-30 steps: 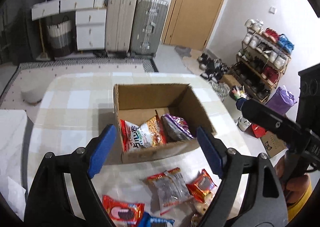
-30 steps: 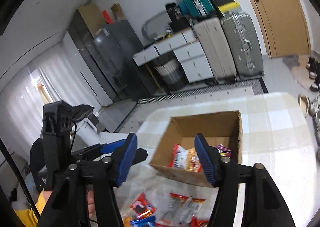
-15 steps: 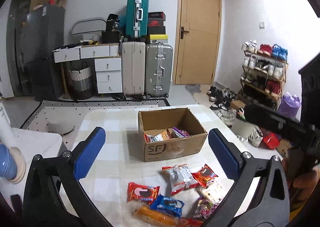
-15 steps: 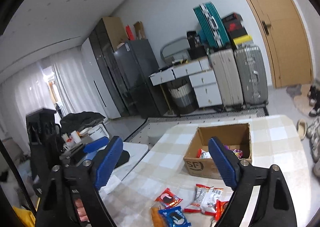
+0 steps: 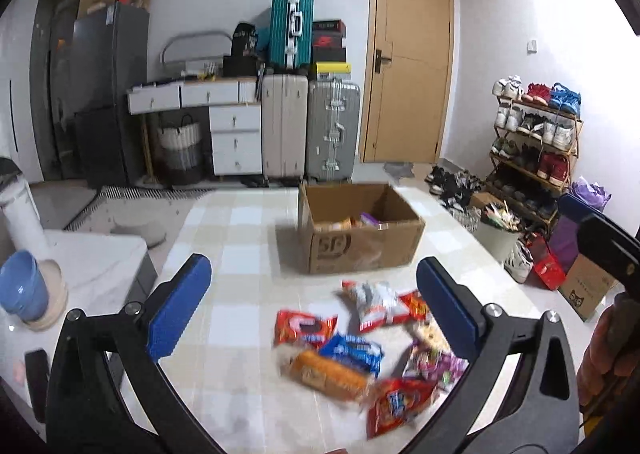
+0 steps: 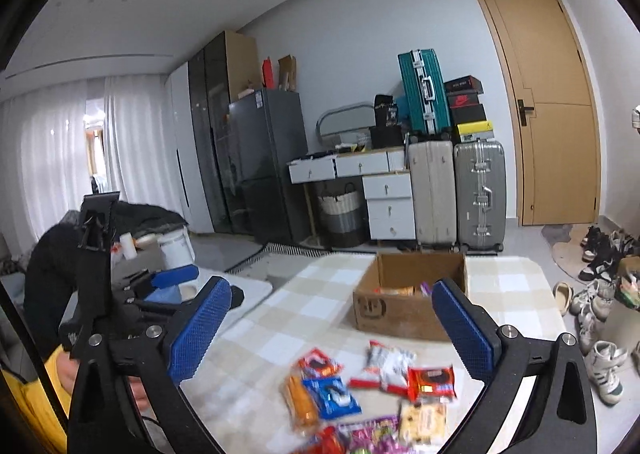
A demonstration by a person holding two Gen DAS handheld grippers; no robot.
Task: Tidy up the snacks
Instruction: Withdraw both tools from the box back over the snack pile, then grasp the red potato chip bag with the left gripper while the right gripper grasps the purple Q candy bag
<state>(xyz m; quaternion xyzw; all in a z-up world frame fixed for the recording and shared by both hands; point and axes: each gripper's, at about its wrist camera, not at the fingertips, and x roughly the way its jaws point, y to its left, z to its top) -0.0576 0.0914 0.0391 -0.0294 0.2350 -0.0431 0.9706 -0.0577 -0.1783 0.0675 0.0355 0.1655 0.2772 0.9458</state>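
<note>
An open cardboard box (image 5: 360,242) stands on the checkered table (image 5: 236,254) with a few snack packets inside; it also shows in the right wrist view (image 6: 404,314). Several loose snack packets lie in front of it: a red one (image 5: 304,328), a blue one (image 5: 352,352), an orange one (image 5: 324,374), a white one (image 5: 374,304). My left gripper (image 5: 314,312) is open and empty, held above the packets. My right gripper (image 6: 330,330) is open and empty, above the same pile (image 6: 372,394).
Suitcases (image 5: 312,122) and white drawers (image 5: 236,140) stand at the far wall by a wooden door (image 5: 408,62). A shoe rack (image 5: 532,142) is on the right. A low white side table (image 5: 80,266) with a blue bowl (image 5: 22,286) is on the left.
Both grippers have pulled back and up from the box. The box now looks smaller and farther, and more of the loose packets show below. Both stay open.
</note>
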